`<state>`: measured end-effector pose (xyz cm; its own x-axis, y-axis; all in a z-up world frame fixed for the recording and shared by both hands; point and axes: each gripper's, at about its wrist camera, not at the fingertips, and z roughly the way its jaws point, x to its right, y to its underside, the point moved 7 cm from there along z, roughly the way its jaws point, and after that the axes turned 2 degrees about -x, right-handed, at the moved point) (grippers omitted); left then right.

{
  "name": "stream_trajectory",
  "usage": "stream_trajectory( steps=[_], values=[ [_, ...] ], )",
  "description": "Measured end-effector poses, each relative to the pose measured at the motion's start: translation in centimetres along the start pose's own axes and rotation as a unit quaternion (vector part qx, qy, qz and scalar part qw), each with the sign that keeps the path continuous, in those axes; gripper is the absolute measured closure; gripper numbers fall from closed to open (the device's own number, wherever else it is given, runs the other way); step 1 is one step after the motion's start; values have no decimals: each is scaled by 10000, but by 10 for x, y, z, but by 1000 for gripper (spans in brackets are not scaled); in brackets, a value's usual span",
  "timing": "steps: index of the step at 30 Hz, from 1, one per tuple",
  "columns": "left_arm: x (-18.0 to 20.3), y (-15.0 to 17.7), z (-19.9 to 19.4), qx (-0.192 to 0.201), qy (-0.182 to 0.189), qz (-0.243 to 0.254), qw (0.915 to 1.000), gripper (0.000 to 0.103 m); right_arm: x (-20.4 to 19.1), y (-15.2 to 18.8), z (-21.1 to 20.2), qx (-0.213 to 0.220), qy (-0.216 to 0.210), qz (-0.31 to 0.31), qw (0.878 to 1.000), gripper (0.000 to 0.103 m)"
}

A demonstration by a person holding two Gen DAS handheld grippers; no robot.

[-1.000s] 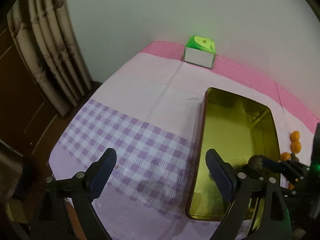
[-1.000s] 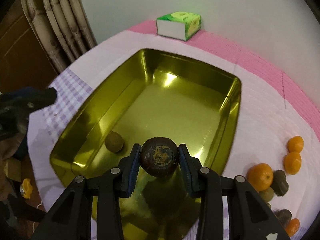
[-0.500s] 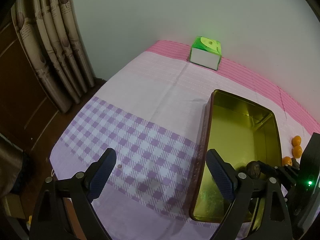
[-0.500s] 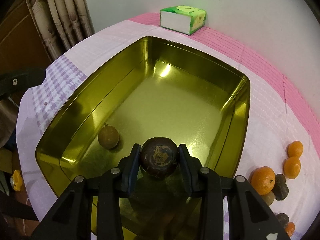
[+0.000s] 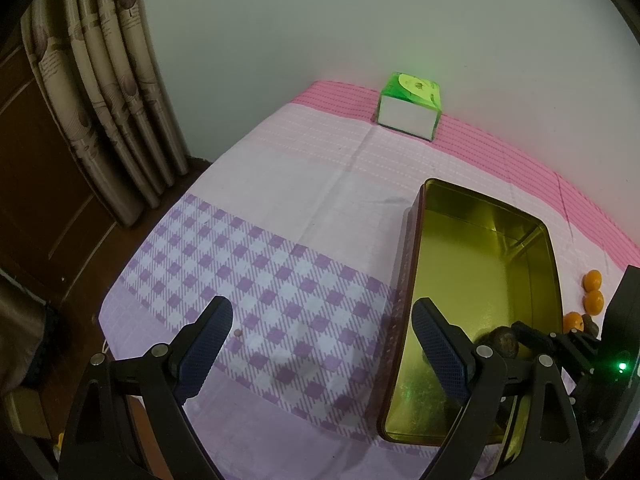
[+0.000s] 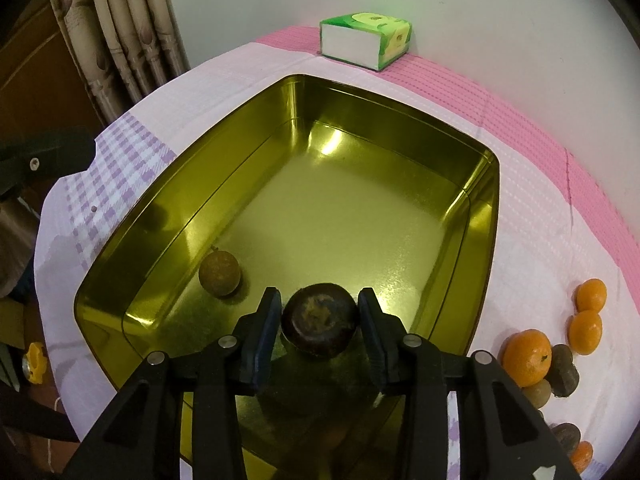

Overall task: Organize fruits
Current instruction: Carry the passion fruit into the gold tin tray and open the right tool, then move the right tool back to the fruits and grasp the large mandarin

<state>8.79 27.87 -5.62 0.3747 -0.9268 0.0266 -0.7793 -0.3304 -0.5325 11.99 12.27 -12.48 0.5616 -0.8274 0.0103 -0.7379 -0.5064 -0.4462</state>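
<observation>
Over the gold tin (image 6: 476, 216), the right gripper (image 6: 319, 322) has its jaws opening around a dark round fruit (image 6: 319, 322) (pads seemingly just clear). The left gripper (image 5: 322, 340) hangs wide open, empty, above the checked table (image 5: 260, 248).

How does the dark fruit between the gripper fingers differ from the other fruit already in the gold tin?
The dark fruit is near black and larger; the tan fruit is light brown and smaller. The dark one sits between the right gripper's opening jaws; the tan one lies free. Both are round, inside the gold tin.
</observation>
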Motion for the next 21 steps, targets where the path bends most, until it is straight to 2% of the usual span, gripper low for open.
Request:
stream_trajectory(
  steps=[7,13,21],
  values=[
    [3,0,1,9,-4,76,10000,12,2,0,-9,107,-100,108,9998,58],
    [6,0,0,36,-22,147,9999,12,11,1,-37,415,-222,278,9985,55],
    [12,3,-3,83,-52,262,9996,12,57,30,-84,717,-102,734,9947,53]
  ],
)
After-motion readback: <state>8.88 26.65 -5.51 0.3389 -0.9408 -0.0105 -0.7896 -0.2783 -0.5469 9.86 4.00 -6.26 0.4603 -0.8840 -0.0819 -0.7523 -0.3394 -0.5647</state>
